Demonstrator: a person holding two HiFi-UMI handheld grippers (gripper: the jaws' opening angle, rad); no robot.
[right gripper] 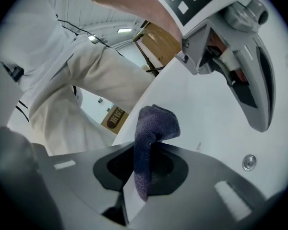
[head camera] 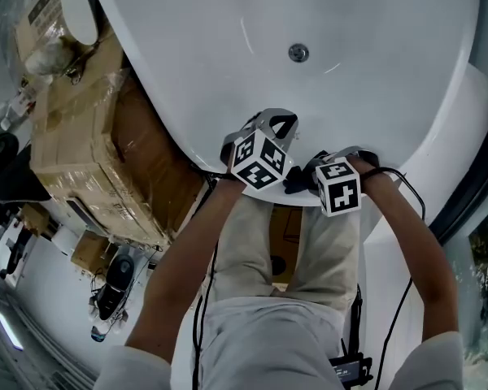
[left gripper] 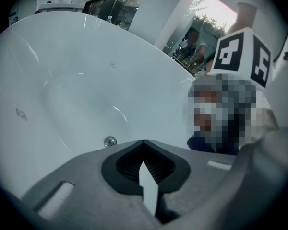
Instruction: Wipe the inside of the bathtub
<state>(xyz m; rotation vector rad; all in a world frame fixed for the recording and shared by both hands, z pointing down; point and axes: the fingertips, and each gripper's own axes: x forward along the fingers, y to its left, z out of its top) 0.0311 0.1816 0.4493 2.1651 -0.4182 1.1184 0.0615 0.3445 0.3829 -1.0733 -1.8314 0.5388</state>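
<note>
White and glossy, one bathtub [head camera: 374, 47] fills the upper part of the head view, with a single round metal drain [head camera: 298, 53] on its floor. There are two grippers and one cloth.

The left gripper [left gripper: 145, 176] has its jaws pressed together pad to pad, aimed into the basin. The right gripper [right gripper: 137, 186] has its jaws closed on a purple-grey cloth [right gripper: 153, 126]. The cloth stands up out of the jaws and folds over at its top.

Both of the person's arms reach forward and down. They hold the two grippers side by side over the tub's near rim, with the marker cubes close together. From the right gripper view, the left gripper hangs just above and to the right. The cloth is at this near rim, well apart from the drain.

The curved inner wall sweeps away from the grippers towards the far rim, smooth and open. A stack of wrapped cardboard boxes [head camera: 81, 136] sits close against the tub's outer left side. The person's legs stand against the near edge.
</note>
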